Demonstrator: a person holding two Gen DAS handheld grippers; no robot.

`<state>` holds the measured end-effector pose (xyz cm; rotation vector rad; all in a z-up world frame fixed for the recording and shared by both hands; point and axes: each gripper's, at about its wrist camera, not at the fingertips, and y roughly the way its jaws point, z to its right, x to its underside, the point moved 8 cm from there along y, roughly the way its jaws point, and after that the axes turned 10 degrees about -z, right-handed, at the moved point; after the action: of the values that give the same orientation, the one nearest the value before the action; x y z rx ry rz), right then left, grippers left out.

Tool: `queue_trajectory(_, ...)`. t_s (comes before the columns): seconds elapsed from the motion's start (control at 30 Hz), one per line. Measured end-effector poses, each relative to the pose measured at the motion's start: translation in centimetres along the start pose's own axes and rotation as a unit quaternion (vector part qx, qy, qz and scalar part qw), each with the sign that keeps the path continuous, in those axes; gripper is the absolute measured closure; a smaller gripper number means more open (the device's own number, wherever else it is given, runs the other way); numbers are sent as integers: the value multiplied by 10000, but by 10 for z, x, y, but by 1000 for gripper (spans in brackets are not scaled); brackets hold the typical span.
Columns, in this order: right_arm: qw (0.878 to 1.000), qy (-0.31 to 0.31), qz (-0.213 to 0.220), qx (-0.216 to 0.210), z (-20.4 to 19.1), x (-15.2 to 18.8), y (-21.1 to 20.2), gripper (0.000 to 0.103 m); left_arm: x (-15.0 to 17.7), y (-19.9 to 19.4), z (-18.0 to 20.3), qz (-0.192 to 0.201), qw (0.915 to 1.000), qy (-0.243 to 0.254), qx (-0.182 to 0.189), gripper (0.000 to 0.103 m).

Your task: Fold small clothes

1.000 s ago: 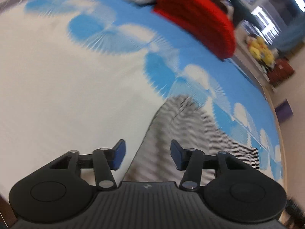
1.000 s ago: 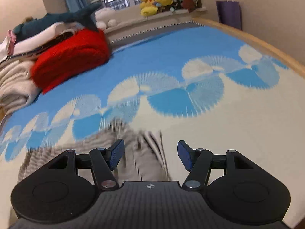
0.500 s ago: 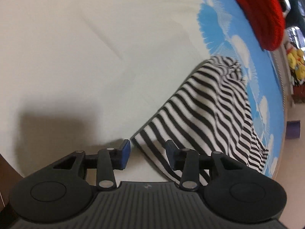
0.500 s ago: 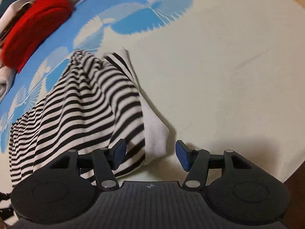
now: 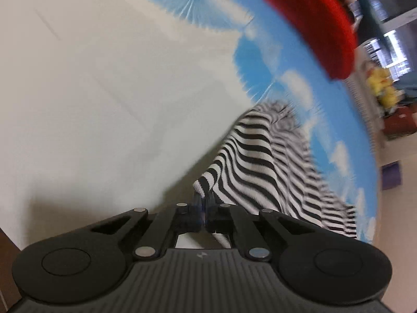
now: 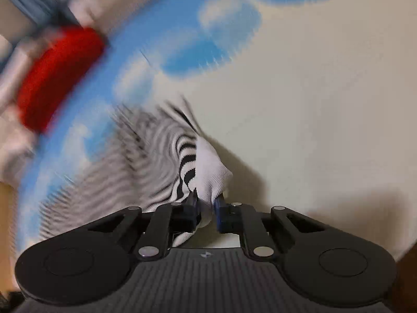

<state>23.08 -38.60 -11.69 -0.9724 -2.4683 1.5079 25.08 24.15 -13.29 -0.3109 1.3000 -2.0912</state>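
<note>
Your left gripper (image 5: 204, 208) has just closed its jaws on a corner of the striped garment (image 5: 263, 167), lower centre of frame; your right gripper (image 6: 207, 210) has clamped the white cuff; both corners are secured, so you can, I judge, begin the fold across the bed (image 5: 91, 91).

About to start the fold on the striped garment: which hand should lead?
Neither clearly; it looks like a two-handed lift. The left gripper and right gripper have both just closed their jaws on near corners of the striped garment, pinching cloth. If pressed, the left, whose view is sharper.
</note>
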Motion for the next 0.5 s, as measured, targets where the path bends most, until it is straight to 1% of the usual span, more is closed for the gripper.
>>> queue_trajectory(0.03,9998,-75,153,-104,-2,-1,-12,90,2,-3,-6,-9,10000,-31,-59,102)
queue_trajectory(0.07,9998,-103,153,-35,1,1,-16,91,5,1,-13,-148,9997,-46,-204,101)
queue_trajectory(0.1,9999,-38,-19,118,9,4,-13,91,8,8,-19,-358,9986,-48,-381,101)
queue_trajectory(0.13,9989,147,-341,286,22,10,-3,91,13,17,-25,-615,9964,-60,-584,101)
queue_trajectory(0.17,9955,388,-738,456,35,18,10,91,17,24,-31,-854,9937,-103,-724,101)
queue_trajectory(0.2,9907,553,-1057,661,45,26,20,90,20,29,-36,-1010,9914,-171,-817,100)
queue_trajectory(0.23,9863,631,-1259,856,52,31,27,90,20,29,-36,-1026,9907,-166,-884,99)
queue_trajectory(0.27,9845,671,-1295,973,54,32,29,87,18,25,-33,-906,9912,-57,-962,97)
queue_trajectory(0.3,9852,664,-1220,1004,53,30,27,84,15,19,-28,-724,9919,73,-1039,96)
queue_trajectory(0.33,9868,570,-1079,1066,48,27,23,82,12,11,-20,-448,9924,270,-1114,92)
queue_trajectory(0.37,9880,405,-907,1185,44,25,17,76,10,4,-11,-195,9921,492,-1136,90)
queue_trajectory(0.4,9884,211,-673,1348,39,21,10,70,9,-3,4,59,9909,812,-1074,89)
queue_trajectory(0.43,9876,-56,-360,1526,32,14,2,67,10,-7,21,241,9884,1180,-928,89)
queue_trajectory(0.47,9868,-317,-93,1587,25,9,-6,63,13,-9,37,342,9849,1515,-766,89)
queue_trajectory(0.5,9865,-547,111,1539,16,5,-11,60,19,-7,54,358,9794,1896,-594,89)
